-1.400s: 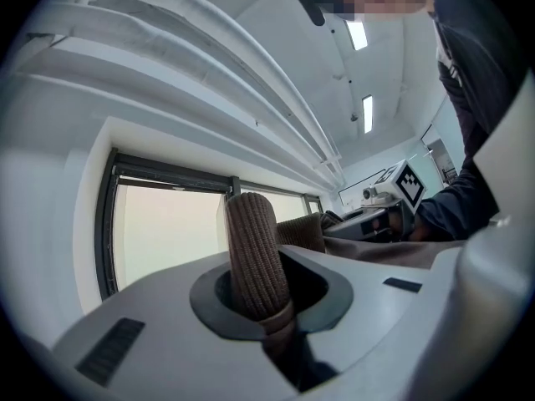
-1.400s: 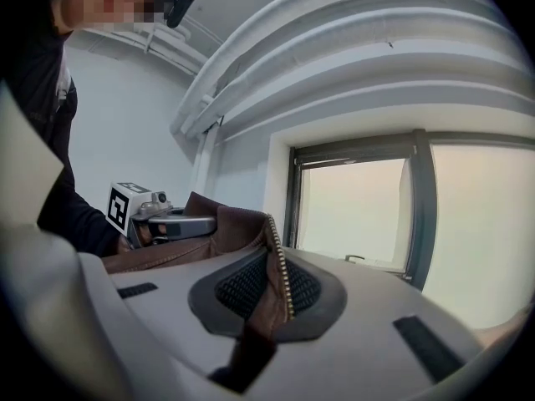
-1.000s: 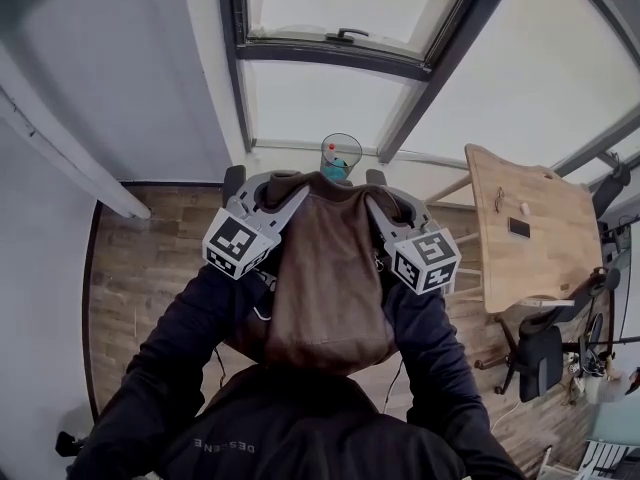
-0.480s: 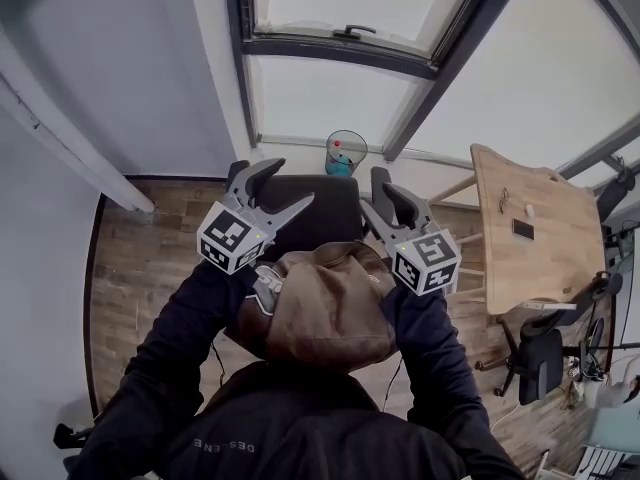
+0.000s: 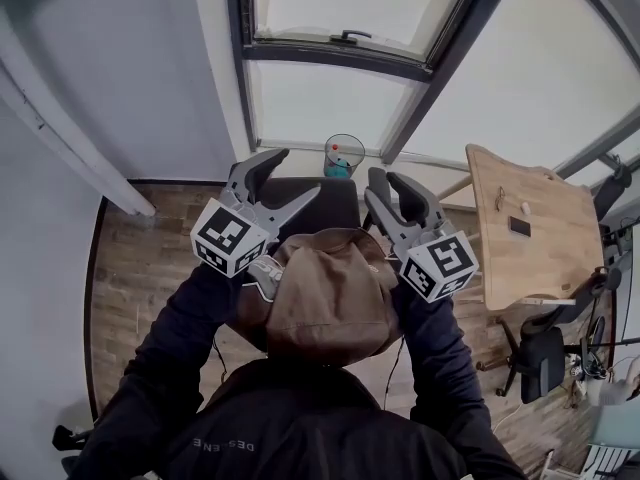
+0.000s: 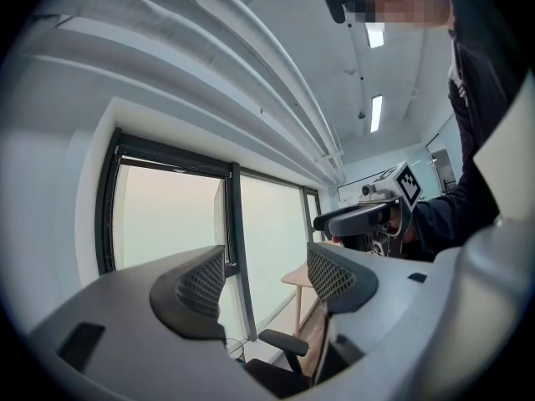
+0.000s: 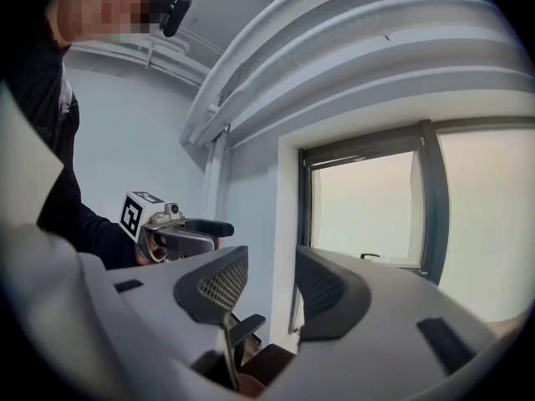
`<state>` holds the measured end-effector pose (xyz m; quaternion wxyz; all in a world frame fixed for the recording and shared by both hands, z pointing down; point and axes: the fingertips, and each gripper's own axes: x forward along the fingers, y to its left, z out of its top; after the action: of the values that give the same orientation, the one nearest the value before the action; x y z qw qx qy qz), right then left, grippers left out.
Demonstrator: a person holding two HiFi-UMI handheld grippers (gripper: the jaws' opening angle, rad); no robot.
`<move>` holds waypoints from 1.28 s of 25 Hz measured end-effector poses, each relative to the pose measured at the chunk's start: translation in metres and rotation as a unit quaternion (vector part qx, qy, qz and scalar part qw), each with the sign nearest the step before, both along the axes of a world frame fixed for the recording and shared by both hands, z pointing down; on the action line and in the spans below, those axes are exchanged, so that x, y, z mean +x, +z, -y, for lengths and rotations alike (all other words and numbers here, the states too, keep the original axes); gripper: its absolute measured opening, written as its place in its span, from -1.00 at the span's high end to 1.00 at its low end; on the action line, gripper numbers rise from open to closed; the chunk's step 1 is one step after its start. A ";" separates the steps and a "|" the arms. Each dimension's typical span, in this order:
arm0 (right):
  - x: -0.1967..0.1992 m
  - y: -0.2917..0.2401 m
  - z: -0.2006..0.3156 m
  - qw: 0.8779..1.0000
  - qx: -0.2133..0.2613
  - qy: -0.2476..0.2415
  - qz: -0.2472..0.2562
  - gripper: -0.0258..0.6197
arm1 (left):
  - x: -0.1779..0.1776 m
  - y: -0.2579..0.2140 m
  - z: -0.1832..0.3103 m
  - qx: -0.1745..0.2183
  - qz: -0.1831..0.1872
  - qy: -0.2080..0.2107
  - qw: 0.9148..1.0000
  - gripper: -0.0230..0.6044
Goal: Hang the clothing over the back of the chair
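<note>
Window (image 5: pixel 330 98) ahead of both sets of jaws, filling the far side. Wood floor (image 5: pixel 150 258) below them. Wooden desk (image 5: pixel 520 268) well off to the right of the right jaws. Black chair (image 5: pixel 315 200) below and between the two sets of jaws; its armrest (image 6: pixel 284 341) shows low under the left jaws.

Brown clothing (image 5: pixel 325 298) is bunched in a heap on the chair, below and behind both sets of jaws, touching neither. Can't tell how far it hangs over the back. A brown edge (image 7: pixel 251 383) shows at the bottom, under the right jaws.

Left gripper (image 5: pixel 293 175): jaws spread wide, have just been opening, nothing between them, only window and chair beyond (image 6: pixel 267 278). Right gripper (image 5: pixel 386 178): jaws spread too, have just closed in a little, nothing between them (image 7: pixel 272 286). Both point level toward the window, side by side, each visible in the other's view.

Glass cup (image 5: pixel 343 155) on the sill ahead, between the two sets of jaws, something blue inside.
</note>
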<state>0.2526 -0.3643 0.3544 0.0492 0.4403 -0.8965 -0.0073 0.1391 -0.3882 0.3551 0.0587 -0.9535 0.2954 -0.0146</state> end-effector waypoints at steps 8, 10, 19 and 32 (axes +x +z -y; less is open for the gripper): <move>-0.011 -0.043 -0.044 0.999 0.033 -0.007 0.017 0.57 | 0.005 -0.048 -0.050 0.014 -0.025 0.023 0.999 0.37; -0.012 -0.052 -0.057 0.999 0.043 -0.002 0.029 0.62 | 0.006 -0.053 -0.065 0.008 -0.034 0.035 0.999 0.44; -0.037 -0.062 -0.102 0.997 0.054 -0.013 0.046 0.90 | 0.002 -0.056 -0.107 0.002 -0.050 0.027 0.998 0.83; -0.034 -0.048 -0.103 0.997 0.072 0.021 0.011 0.90 | 0.009 -0.049 -0.114 0.010 -0.034 0.009 0.999 0.87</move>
<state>0.2182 -0.2614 0.3065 0.0072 0.4617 -0.8846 -0.0658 0.1483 -0.2738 0.3060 0.0579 -0.9555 0.2884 0.0216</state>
